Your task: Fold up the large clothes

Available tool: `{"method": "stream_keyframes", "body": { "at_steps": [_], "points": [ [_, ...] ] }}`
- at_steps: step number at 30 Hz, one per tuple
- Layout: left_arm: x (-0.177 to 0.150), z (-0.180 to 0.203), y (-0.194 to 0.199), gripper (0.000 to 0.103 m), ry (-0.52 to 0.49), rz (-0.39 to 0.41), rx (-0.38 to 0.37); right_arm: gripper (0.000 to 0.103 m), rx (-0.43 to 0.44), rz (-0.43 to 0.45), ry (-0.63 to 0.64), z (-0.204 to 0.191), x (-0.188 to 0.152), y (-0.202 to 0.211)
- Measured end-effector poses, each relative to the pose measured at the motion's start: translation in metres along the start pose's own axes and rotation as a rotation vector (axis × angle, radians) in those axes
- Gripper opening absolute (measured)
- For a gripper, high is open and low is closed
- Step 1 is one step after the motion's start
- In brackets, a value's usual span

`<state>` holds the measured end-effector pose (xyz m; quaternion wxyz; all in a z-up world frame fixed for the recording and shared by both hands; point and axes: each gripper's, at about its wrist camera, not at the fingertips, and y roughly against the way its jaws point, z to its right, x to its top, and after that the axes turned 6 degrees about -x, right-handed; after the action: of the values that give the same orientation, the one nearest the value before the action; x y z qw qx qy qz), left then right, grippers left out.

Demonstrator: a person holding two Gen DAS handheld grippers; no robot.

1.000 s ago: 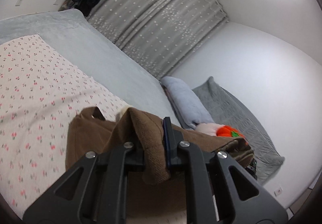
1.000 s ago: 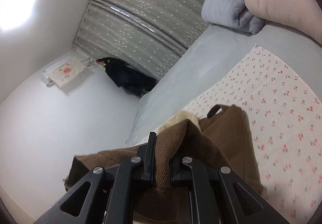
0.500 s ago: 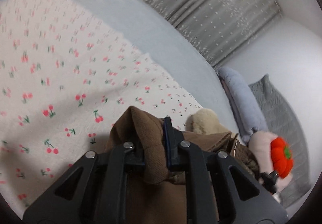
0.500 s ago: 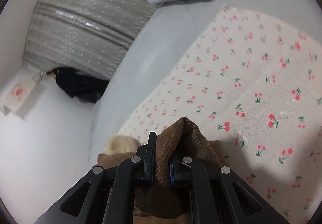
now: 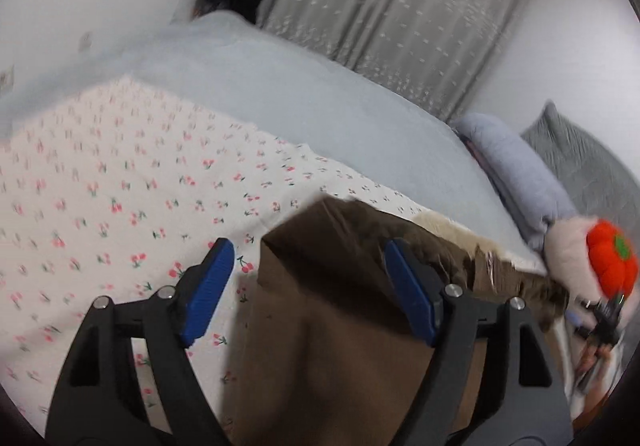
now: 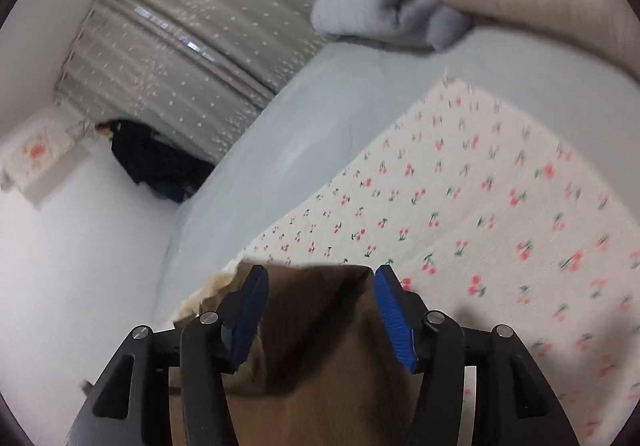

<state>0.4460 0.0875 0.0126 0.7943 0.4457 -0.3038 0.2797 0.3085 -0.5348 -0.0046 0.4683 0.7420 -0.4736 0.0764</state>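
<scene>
1. My left gripper [image 5: 308, 296] is opening; its blue pads [image 5: 208, 292] stand clear of the cloth, nothing clamped, though the coat [image 5: 340, 326] lies between and under them.
2. My right gripper [image 6: 320, 310] is opening too, pads apart, with the coat's folded corner [image 6: 320, 326] between them but unpressed.
3. The coat lies on the cherry sheet [image 5: 120, 185], its folded edge running toward 2 o'clock in the left view, a cream lining [image 5: 440, 226] peeking out at the far end.
4. Risk, as I judge it: thick cloth may spring up, or a pad may snag a layer as I pull back, dragging the fold open.
5. At 3 o'clock, a plush with an orange pumpkin [image 5: 612, 266] sits near the coat's end; a careless sweep could knock it.
6. Farther off lie the grey blanket [image 5: 280, 85] and, at 12 o'clock, the curtain [image 5: 400, 5].
</scene>
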Motion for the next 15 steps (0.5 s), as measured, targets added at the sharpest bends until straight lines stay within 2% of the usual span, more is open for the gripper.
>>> {"method": "stream_keyframes", "body": {
  "at_steps": [4,8,11,13,15],
  "points": [
    [-0.027,0.048,0.003,0.079,-0.211,-0.113,-0.043,0.058,-0.103,-0.096,0.335,-0.057,-0.038,-0.002],
    [-0.055,0.094,-0.029,0.08,-0.403,-0.254,-0.038,0.058,-0.173,-0.178,0.604,-0.109,-0.084,-0.033],
    [-0.058,0.109,-0.061,0.079,-0.441,-0.296,-0.022,0.058,-0.186,-0.203,0.642,-0.129,-0.096,-0.062],
    [-0.053,0.105,-0.078,0.08,-0.426,-0.295,0.006,0.057,-0.189,-0.182,0.638,-0.135,-0.094,-0.078],
    [-0.047,0.09,-0.093,0.08,-0.41,-0.271,0.076,0.056,-0.227,-0.146,0.645,-0.13,-0.089,-0.094]
  ]
}}
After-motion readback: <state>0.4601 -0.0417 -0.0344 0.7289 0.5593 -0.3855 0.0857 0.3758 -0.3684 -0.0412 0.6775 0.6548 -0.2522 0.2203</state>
